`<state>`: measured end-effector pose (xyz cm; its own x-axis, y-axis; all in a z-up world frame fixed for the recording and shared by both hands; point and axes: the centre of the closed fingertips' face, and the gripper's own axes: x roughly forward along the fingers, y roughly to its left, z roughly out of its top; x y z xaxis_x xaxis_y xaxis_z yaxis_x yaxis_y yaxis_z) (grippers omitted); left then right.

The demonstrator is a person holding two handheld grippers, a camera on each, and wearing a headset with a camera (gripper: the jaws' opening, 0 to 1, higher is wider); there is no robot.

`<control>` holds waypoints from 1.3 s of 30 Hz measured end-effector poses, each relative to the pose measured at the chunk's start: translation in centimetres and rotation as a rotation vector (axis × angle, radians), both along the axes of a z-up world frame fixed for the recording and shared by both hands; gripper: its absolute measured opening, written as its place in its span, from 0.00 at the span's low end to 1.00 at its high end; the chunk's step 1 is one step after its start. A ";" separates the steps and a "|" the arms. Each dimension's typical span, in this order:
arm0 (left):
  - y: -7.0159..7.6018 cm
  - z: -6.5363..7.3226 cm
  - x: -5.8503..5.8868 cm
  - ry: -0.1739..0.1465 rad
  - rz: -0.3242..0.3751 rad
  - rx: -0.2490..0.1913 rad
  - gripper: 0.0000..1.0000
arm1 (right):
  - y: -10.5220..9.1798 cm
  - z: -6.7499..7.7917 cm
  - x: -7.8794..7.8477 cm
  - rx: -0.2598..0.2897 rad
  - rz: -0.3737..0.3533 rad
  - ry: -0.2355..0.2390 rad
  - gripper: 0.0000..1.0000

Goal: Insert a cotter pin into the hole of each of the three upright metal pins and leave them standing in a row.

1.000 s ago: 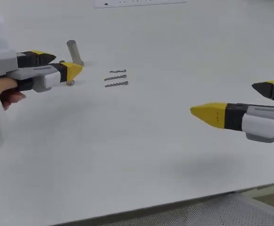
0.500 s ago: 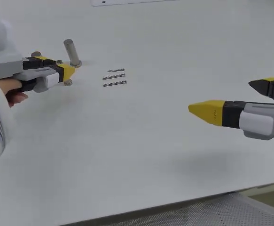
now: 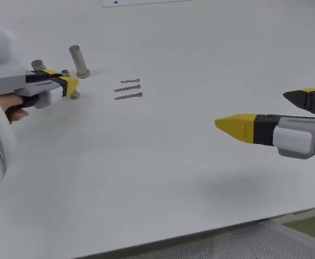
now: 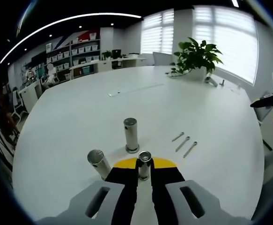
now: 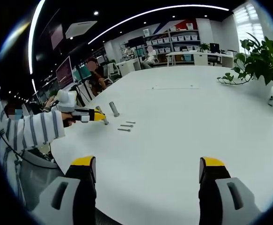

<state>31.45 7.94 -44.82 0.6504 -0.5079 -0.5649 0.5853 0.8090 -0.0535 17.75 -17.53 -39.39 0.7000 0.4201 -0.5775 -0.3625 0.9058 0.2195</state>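
Three grey metal pins stand at the table's far left. My left gripper (image 3: 71,82) (image 4: 144,174) is shut on the nearest metal pin (image 4: 144,159), whose base (image 3: 74,95) shows below the yellow tips. A taller-looking second pin (image 3: 77,60) (image 4: 131,135) stands just behind it, and the third pin (image 3: 37,65) (image 4: 99,164) is to its left. Three cotter pins (image 3: 127,88) (image 4: 183,143) lie flat in a row to the right of the pins. My right gripper (image 3: 250,110) (image 5: 148,164) hovers open and holds nothing far to the right, well away from them.
The white table (image 3: 162,162) runs wide, with its near edge (image 3: 200,234) at the bottom. A flat white strip (image 3: 141,2) lies at the far edge. A striped sleeve (image 5: 28,136) and a potted plant (image 4: 195,56) sit beyond the work area.
The left gripper's jaws, spread around the near metal pin a second ago, have shut on it. The right gripper has stayed nearly still.
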 end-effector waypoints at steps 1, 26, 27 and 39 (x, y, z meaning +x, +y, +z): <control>0.0 0.0 0.0 0.002 0.000 -0.004 0.06 | 0.0 0.0 0.0 0.001 0.000 0.000 0.90; -0.5 2.3 -3.0 -0.083 -0.111 -0.009 0.05 | 0.1 0.5 -0.2 0.013 0.007 -0.023 0.89; -0.6 2.5 -3.2 -0.081 -0.116 -0.014 0.05 | 0.1 0.5 -0.2 0.013 0.009 -0.024 0.89; -3.3 4.4 -7.3 -0.128 -0.266 -0.022 0.05 | 0.2 0.5 -0.8 0.013 0.021 -0.027 0.89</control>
<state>24.15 4.68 -40.44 0.5579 -0.6812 -0.4739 0.7798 0.6258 0.0185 16.91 -17.33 -38.93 0.7062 0.4424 -0.5527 -0.3877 0.8949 0.2208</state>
